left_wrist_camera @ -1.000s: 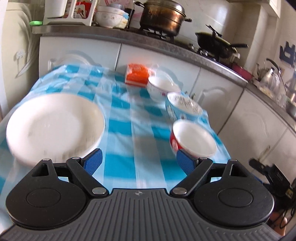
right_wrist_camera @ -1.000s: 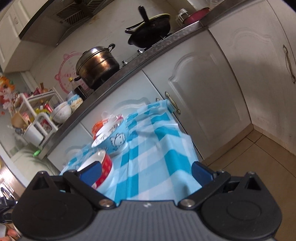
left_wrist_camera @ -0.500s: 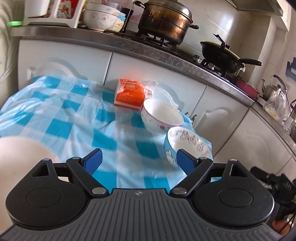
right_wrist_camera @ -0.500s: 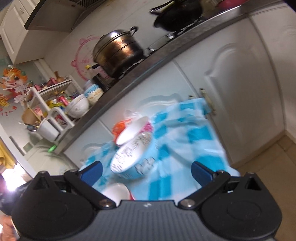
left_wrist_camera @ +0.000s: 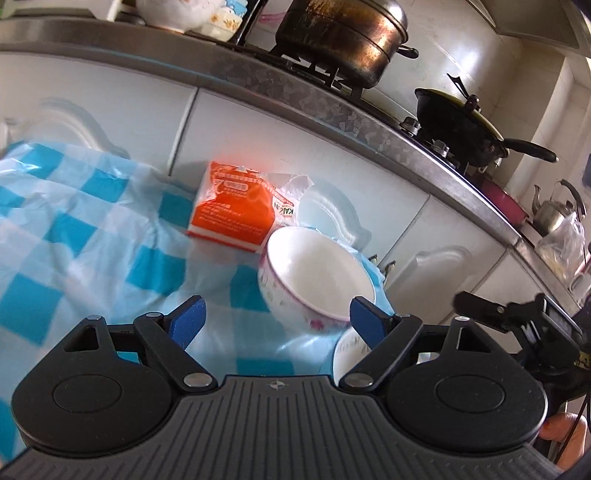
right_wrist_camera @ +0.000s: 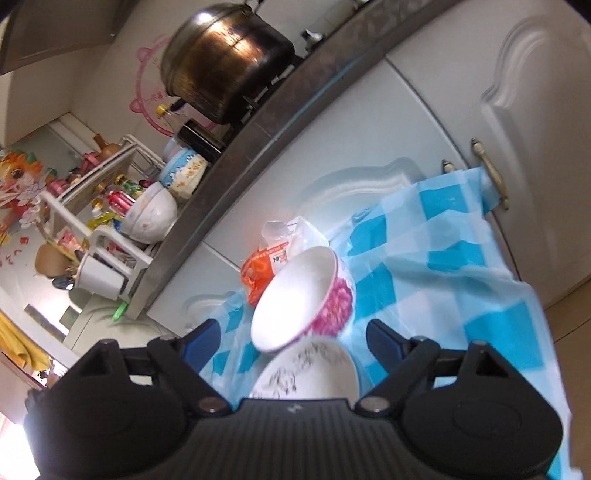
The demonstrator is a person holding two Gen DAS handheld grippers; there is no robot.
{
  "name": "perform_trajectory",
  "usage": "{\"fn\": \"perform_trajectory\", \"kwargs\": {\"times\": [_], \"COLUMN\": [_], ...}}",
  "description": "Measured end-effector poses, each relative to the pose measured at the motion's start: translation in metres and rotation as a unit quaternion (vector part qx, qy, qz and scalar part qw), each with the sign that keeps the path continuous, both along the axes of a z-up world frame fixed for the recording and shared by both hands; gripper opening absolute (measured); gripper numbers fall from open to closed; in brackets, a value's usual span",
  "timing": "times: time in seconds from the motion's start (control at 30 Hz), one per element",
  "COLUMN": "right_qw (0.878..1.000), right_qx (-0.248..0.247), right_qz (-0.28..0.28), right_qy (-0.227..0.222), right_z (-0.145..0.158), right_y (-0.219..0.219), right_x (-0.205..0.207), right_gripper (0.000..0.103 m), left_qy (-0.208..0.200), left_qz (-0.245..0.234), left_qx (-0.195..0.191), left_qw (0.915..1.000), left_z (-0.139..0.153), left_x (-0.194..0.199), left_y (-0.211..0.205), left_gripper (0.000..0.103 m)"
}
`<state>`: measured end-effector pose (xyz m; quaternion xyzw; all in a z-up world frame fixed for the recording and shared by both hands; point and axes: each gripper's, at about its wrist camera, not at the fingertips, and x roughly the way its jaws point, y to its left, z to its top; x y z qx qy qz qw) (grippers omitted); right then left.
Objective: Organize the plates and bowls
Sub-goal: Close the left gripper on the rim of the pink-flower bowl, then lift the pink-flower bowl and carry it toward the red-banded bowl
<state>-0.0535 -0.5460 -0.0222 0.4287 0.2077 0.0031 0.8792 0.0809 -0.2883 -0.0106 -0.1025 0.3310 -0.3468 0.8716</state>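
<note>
A white bowl with pink flowers (left_wrist_camera: 317, 273) (right_wrist_camera: 299, 295) stands on the blue-checked tablecloth (left_wrist_camera: 92, 236) (right_wrist_camera: 424, 266), just beyond both sets of fingertips. A second bowl with black drawings inside (right_wrist_camera: 314, 373) (left_wrist_camera: 349, 356) sits nearer, low between the right gripper's fingers and partly hidden behind the left gripper's right finger. My left gripper (left_wrist_camera: 277, 319) is open and holds nothing. The jaws of my right gripper (right_wrist_camera: 293, 343) are closing, with the drawn bowl between them, and the pads touch neither bowl. The right gripper's body (left_wrist_camera: 517, 317) shows at the right of the left wrist view.
An orange packet (left_wrist_camera: 232, 206) (right_wrist_camera: 258, 269) lies behind the bowls against white cabinet doors (left_wrist_camera: 110, 110). On the counter above are a large pot (left_wrist_camera: 340, 33), a black wok (left_wrist_camera: 461, 125) and a kettle (left_wrist_camera: 554, 210). The cloth hangs over the table's right edge by a door handle (right_wrist_camera: 491, 173).
Both views swept along the table toward the cabinets. The white plate and the red bowl left the left view. The flowered bowl is now close, and the right jaws have narrowed.
</note>
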Motion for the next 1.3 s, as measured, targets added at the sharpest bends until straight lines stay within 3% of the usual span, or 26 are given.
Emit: {"fn": "perform_trajectory", "kwargs": {"times": [0.13, 0.37, 0.47, 0.67, 0.87, 1.3], "right_qw": [0.999, 0.996, 0.995, 0.992, 0.993, 0.997], "right_qx": [-0.011, 0.028, 0.054, 0.076, 0.048, 0.022], "right_qz": [0.016, 0.022, 0.023, 0.041, 0.04, 0.053], "right_qy": [0.029, 0.076, 0.085, 0.091, 0.099, 0.057], "right_z": [0.002, -0.015, -0.023, -0.031, -0.022, 0.012], "right_y": [-0.002, -0.016, -0.022, -0.018, -0.006, 0.021], "right_x": [0.035, 0.075, 0.085, 0.097, 0.101, 0.092], "right_gripper": [0.085, 0.083, 0.083, 0.085, 0.088, 0.088], "left_qy": [0.015, 0.029, 0.029, 0.023, 0.022, -0.01], "left_qz": [-0.004, -0.014, -0.017, -0.011, 0.002, 0.013], "left_qx": [-0.008, 0.007, 0.017, 0.032, 0.03, 0.008], "left_qw": [0.9998, 0.9995, 0.9993, 0.9991, 0.9993, 0.9998], "left_z": [-0.008, -0.024, -0.029, -0.034, -0.034, 0.011], "left_x": [0.018, 0.039, 0.043, 0.045, 0.052, 0.035], "left_y": [-0.022, -0.051, -0.057, -0.06, -0.063, -0.033], "left_gripper": [0.092, 0.066, 0.052, 0.037, 0.036, 0.036]}}
